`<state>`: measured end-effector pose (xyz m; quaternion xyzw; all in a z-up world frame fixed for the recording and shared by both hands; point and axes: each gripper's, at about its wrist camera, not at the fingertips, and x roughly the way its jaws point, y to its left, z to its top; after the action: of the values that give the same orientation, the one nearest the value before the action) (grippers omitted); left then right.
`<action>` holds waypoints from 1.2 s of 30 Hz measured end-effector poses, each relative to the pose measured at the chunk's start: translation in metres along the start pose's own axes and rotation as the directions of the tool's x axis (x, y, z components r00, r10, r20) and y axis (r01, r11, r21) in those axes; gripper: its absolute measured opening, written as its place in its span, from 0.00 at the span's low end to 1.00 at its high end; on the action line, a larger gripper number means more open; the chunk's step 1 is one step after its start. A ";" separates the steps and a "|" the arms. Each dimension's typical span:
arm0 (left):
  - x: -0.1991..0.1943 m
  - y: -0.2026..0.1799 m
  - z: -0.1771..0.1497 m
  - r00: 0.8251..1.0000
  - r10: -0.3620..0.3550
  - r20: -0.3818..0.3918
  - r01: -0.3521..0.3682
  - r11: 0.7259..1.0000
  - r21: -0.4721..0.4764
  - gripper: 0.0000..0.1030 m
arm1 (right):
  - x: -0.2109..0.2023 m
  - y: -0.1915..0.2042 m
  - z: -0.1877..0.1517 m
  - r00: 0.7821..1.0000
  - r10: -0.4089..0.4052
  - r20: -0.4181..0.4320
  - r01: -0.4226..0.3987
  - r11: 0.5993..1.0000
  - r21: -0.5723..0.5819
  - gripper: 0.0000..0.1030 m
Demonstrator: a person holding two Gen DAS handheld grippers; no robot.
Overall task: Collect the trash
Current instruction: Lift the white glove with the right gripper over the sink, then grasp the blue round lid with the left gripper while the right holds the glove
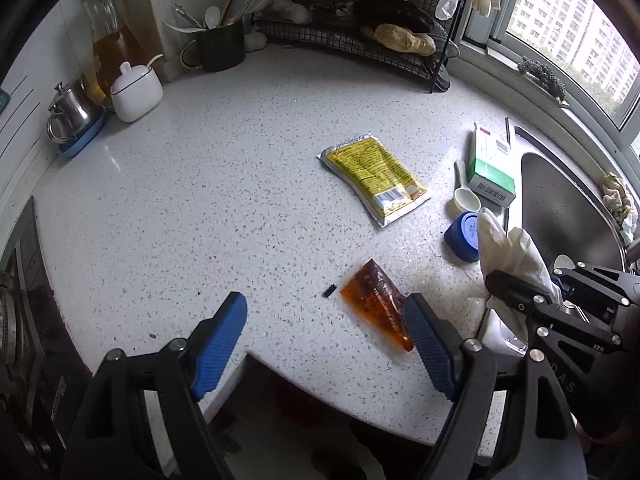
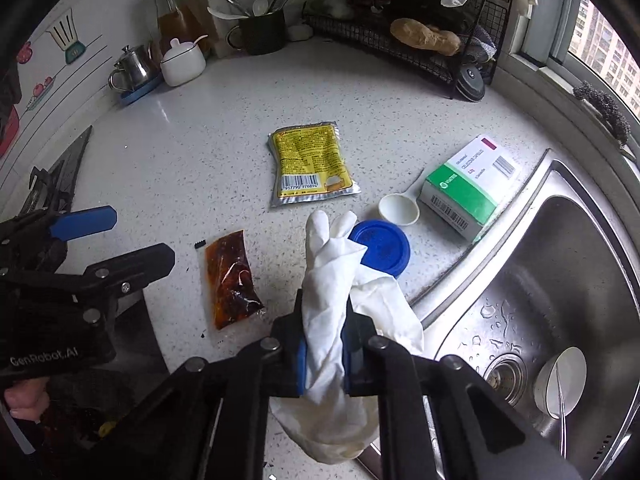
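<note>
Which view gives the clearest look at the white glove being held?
The right wrist view: the white glove fills the centre, pinched between the right tongs. The left wrist view shows the glove only at its right edge, partly behind those tongs.

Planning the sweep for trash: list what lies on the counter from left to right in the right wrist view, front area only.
Sauce packet → yellow packet → glove in the right gripper → white spoon → medicine box → sink.
</note>
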<state>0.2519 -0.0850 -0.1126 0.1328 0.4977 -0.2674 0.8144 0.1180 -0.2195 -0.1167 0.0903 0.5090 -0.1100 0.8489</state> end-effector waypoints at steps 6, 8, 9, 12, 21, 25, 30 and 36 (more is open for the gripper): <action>0.004 -0.028 0.019 0.998 -0.059 0.007 0.058 0.995 0.079 0.77 | -0.017 -0.028 0.003 0.995 -0.090 0.051 0.085 0.992 0.089 0.11; 0.010 -0.041 0.023 0.998 -0.070 0.002 0.070 0.992 0.109 0.77 | -0.015 -0.038 0.003 0.993 -0.110 0.036 0.105 0.987 0.120 0.11; 0.014 -0.047 0.025 0.997 -0.076 -0.002 0.076 0.990 0.122 0.77 | -0.015 -0.045 0.003 0.993 -0.117 0.031 0.112 0.984 0.135 0.11; 0.027 -0.065 0.030 0.994 -0.110 -0.029 0.113 0.982 0.152 0.77 | -0.015 -0.060 -0.001 0.989 -0.144 0.026 0.138 0.977 0.164 0.11; 0.077 -0.105 0.038 0.979 -0.148 -0.139 0.171 0.970 0.174 0.77 | 0.002 -0.096 -0.008 0.987 -0.163 -0.017 0.163 0.965 0.203 0.11; 0.094 -0.113 0.042 0.976 -0.144 -0.166 0.172 0.970 0.170 0.77 | 0.011 -0.105 -0.008 0.988 -0.150 -0.036 0.154 0.965 0.213 0.11; 0.106 -0.119 0.050 0.980 -0.124 -0.158 0.152 0.972 0.178 0.77 | 0.015 -0.111 -0.007 0.989 -0.140 -0.047 0.146 0.963 0.225 0.11; 0.111 -0.130 0.056 0.987 -0.070 -0.147 0.102 0.970 0.223 0.63 | 0.016 -0.114 -0.003 0.991 -0.129 -0.045 0.136 0.961 0.240 0.11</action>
<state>0.2594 -0.2527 -0.1773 0.2224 0.5240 -0.3483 0.7448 0.0909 -0.3300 -0.1369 0.1607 0.5088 -0.2268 0.8148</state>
